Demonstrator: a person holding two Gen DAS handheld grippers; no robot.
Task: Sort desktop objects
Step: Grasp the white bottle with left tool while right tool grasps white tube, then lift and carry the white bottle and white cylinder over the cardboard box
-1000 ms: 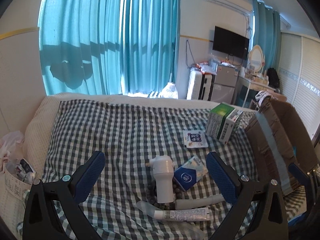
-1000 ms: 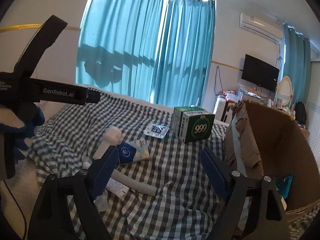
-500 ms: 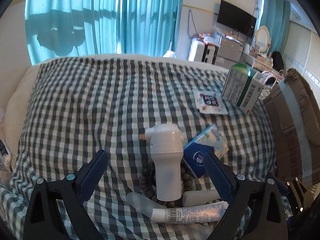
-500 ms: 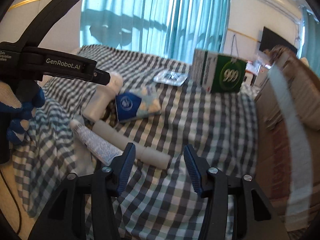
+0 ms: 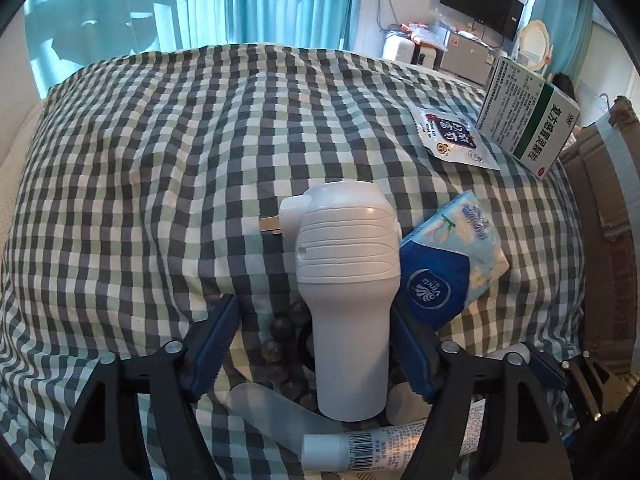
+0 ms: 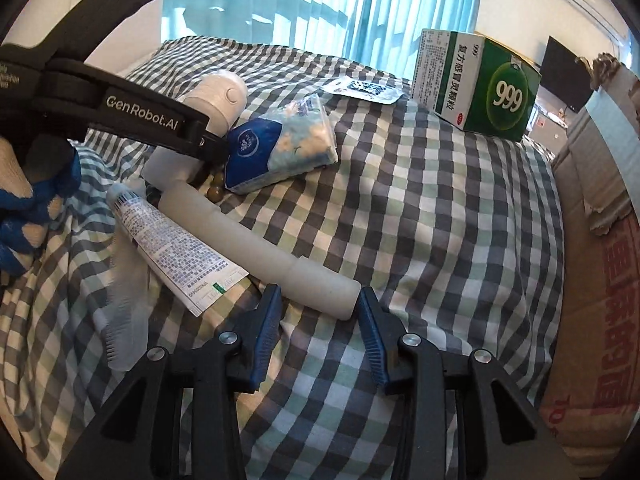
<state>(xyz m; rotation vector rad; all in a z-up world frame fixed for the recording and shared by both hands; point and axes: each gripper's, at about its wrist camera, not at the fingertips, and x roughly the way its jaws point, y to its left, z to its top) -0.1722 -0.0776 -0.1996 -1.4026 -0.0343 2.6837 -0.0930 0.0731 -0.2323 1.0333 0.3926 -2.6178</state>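
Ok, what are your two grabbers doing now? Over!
Left gripper closing around white bottle, not yet pinching. Right gripper closing at white tube's end. Beads and cream tube crowd them.

You work over a soft woven checked cloth. The white plug-in device is smooth matt plastic with a ribbed head and a metal prong. The tissue pack and the sachet are glossy film. The green box is printed card, the carton rough corrugated cardboard. The tube is slick, the white cylinder matt, the beads polished.
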